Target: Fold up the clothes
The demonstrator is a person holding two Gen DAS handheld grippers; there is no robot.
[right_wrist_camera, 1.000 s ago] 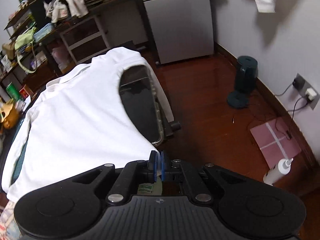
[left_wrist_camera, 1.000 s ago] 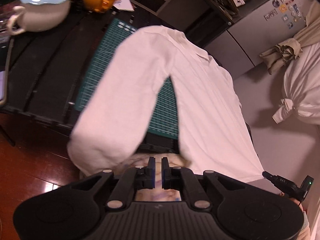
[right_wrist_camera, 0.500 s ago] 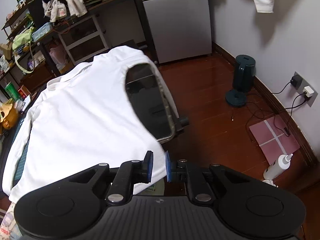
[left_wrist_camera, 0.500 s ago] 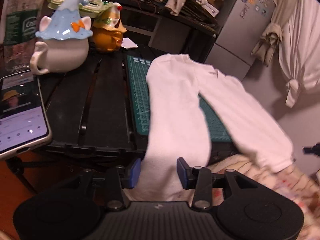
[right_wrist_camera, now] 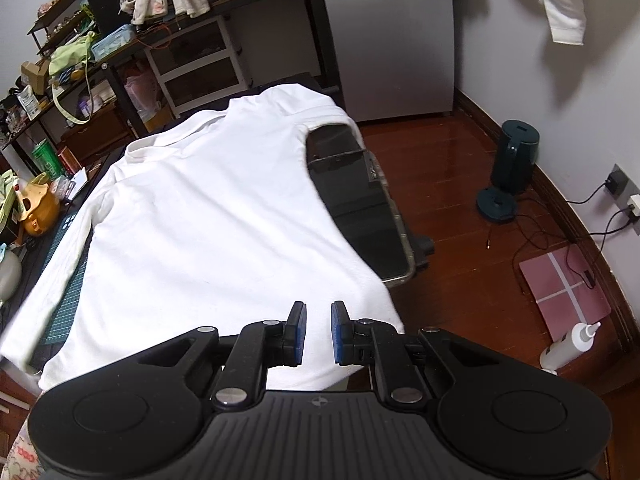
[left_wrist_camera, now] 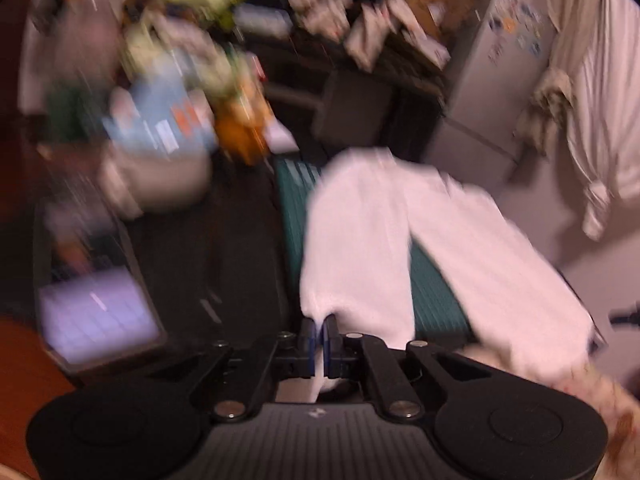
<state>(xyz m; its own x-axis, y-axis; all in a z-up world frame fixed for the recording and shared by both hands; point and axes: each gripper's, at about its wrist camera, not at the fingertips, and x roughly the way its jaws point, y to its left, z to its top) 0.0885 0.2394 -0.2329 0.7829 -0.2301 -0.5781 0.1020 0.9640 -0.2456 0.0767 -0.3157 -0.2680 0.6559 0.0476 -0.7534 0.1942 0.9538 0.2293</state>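
A white collared shirt point(right_wrist_camera: 224, 220) lies spread on a black table point(right_wrist_camera: 360, 208), collar at the far end. In the blurred left wrist view its long sleeve point(left_wrist_camera: 356, 248) runs toward me beside the body point(left_wrist_camera: 500, 260). My left gripper point(left_wrist_camera: 319, 336) is closing on the sleeve's end, and white cloth is pinched between the blue pads. My right gripper point(right_wrist_camera: 319, 332) hovers just above the shirt's near right hem. It is open by a narrow gap, with nothing between its pads.
A green cutting mat point(left_wrist_camera: 436, 292) lies under the shirt. A lit phone point(left_wrist_camera: 96, 316), a white pot with a blue lid point(left_wrist_camera: 156, 168) and an orange figure point(right_wrist_camera: 38, 212) stand left. Right of the table: wooden floor with a dark fan point(right_wrist_camera: 508, 172) and a bottle point(right_wrist_camera: 568, 346).
My left gripper opened over the sleeve's end, then shut on it while swinging. My right gripper let go of the hem and now stands slightly open, a little farther back.
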